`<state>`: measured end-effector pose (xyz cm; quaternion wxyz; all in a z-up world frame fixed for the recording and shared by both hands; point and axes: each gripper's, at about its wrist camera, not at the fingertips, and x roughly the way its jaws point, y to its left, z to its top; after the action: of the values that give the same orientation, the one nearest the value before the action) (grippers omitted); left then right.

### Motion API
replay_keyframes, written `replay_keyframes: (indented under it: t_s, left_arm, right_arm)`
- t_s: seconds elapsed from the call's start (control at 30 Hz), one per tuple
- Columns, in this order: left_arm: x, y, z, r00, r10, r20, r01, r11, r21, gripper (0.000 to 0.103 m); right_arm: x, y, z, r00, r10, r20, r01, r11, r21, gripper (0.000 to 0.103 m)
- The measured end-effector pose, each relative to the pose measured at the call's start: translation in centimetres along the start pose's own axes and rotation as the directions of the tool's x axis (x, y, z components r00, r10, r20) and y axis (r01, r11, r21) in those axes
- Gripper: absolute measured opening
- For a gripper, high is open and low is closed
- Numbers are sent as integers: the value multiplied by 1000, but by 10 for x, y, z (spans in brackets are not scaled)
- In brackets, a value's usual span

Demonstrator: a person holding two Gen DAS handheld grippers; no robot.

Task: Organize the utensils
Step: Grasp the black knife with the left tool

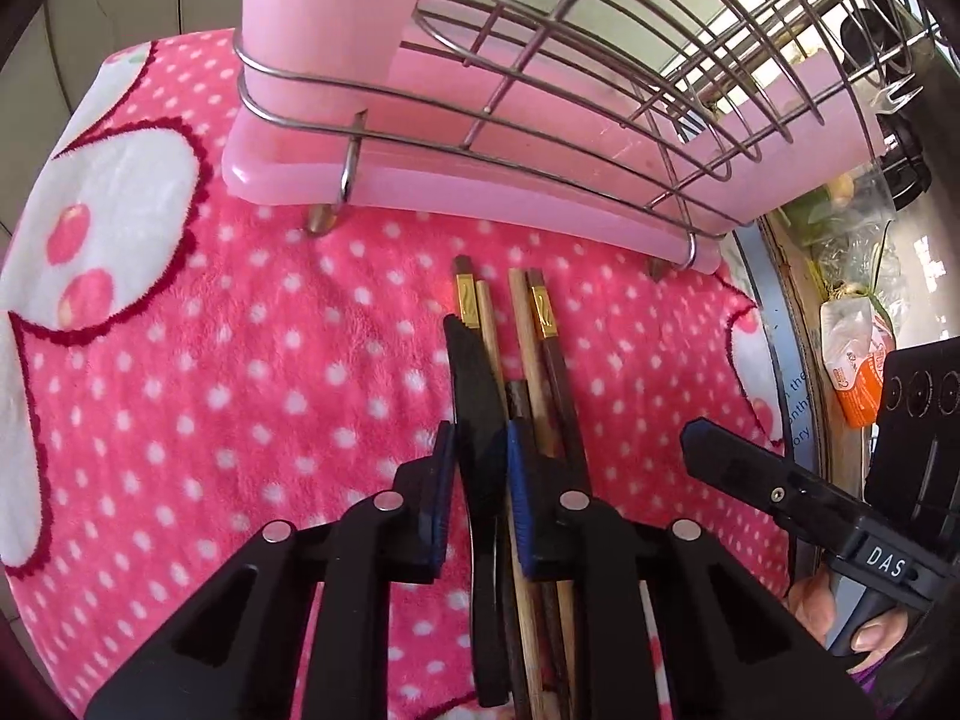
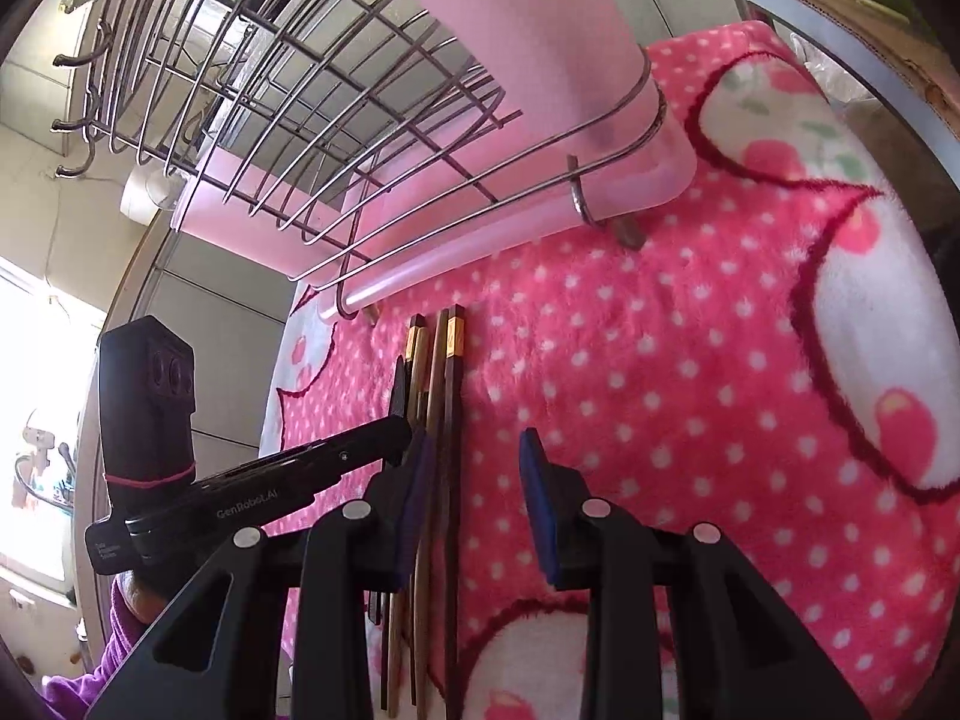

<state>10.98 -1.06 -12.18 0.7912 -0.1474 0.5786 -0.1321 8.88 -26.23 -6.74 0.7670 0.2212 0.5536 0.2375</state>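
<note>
Our left hand-held gripper [image 1: 480,480] points down at the row of utensils lying on the pink dotted blanket [image 1: 240,390], its blue pads [image 1: 521,510] drawn close together. Between them we see a black flat utensil [image 1: 474,384], a knife or spatula by its shape, and the pads look pressed against its sides; we cannot be fully sure of contact on the left pad. Just right of it lie the chopsticks [image 1: 528,336]: pale wooden ones and dark ones with gold bands near their ends, all side by side and touching, their ends pointing toward the rack.

Our right hand-held gripper [image 2: 480,468] hangs over the same bundle with its jaws partly open. Its left pad [image 2: 420,480] sits beside the chopsticks [image 2: 450,420], the right pad stands apart over bare blanket [image 2: 690,390], and nothing is gripped. From the left wrist view we see this gripper [image 1: 696,438] at the right edge, with fingers [image 1: 870,636] of the person's hand around its handle.

Beyond the utensils stands a wire rack [image 1: 600,90] on a pink plastic drip tray [image 1: 480,198], resting on the blanket, with a pink upright holder [image 1: 324,30] at its left corner. A purple sleeve [image 2: 90,678] shows at the lower left of the right wrist view.
</note>
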Motion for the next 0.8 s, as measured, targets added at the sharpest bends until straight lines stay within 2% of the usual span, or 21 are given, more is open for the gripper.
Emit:
replay_keyframes:
  t_s: [0.23, 0.5, 0.57, 0.6, 0.63, 0.73, 0.8]
  left_arm:
    - [-25, 22, -1, 998, -18, 56, 21, 998, -62, 16]
    - [-31, 44, -1, 998, 45, 52, -41, 996, -80, 16]
    - [-29, 47, -1, 998, 54, 43, -50, 995, -81, 16]
    - [-29, 48, -1, 998, 55, 38, -51, 995, -81, 17]
    - [-28, 49, -1, 998, 57, 34, -54, 995, -83, 17]
    - [-26, 49, -1, 998, 58, 19, -56, 995, -87, 17]
    - [-23, 48, 1, 998, 55, 8, -54, 994, -93, 17]
  right_arm:
    - [21, 6, 5, 998, 21, -57, -20, 1000, 19, 30]
    - [51, 13, 8, 995, -2, -96, 5, 999, 34, 32]
    - [59, 17, 8, 994, -15, -106, 18, 1000, 26, 29]
    - [61, 18, 8, 994, -19, -104, 22, 999, 25, 22]
    - [64, 20, 8, 994, -25, -106, 27, 999, 21, 8]
    - [68, 20, 7, 994, -27, -109, 31, 999, 35, 8]
    - [62, 22, 5, 994, -61, -91, 63, 998, 21, 7]
